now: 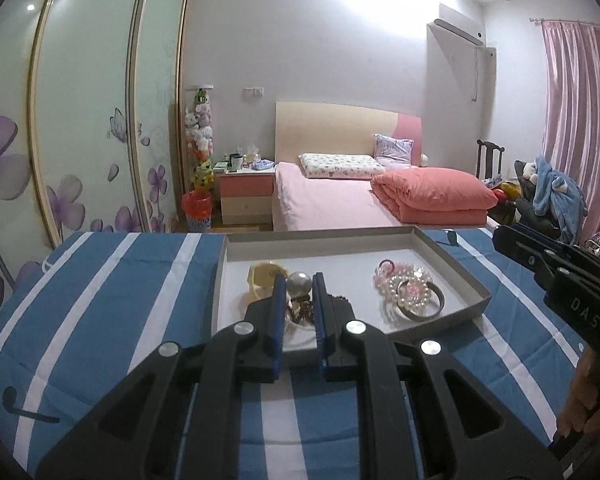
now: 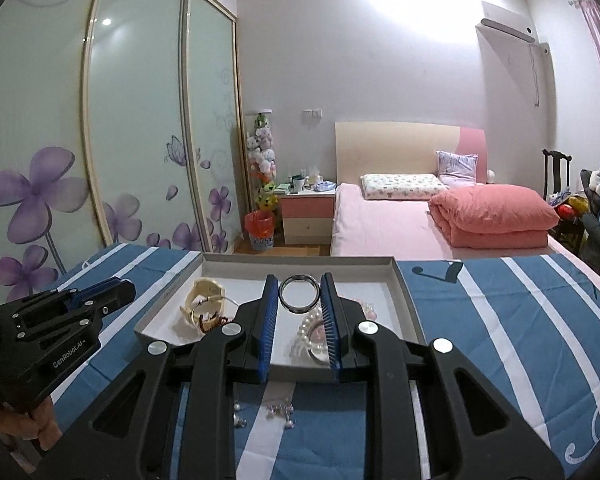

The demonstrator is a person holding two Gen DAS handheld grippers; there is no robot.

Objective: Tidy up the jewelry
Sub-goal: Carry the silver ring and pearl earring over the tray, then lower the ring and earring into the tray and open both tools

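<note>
A shallow grey tray (image 1: 456,254) lies on the blue-and-white striped cloth. My left gripper (image 1: 299,285) is shut on a large pearl ornament (image 1: 299,283) and holds it over the tray's left part, above a gold watch (image 1: 265,276) and dark beads (image 1: 300,308). My right gripper (image 2: 299,294) is shut on a dark metal ring bangle (image 2: 299,294) and holds it over the tray (image 2: 404,284). Pink and white pearl bracelets with a silver bangle (image 1: 410,294) lie at the tray's right. The gold watch (image 2: 204,296) also shows in the right wrist view.
Small loose pearl earrings (image 2: 278,414) lie on the cloth in front of the tray. The other gripper's body shows at the right edge (image 1: 572,280) and at the left edge (image 2: 60,320). A bed (image 1: 340,196) and wardrobe stand beyond.
</note>
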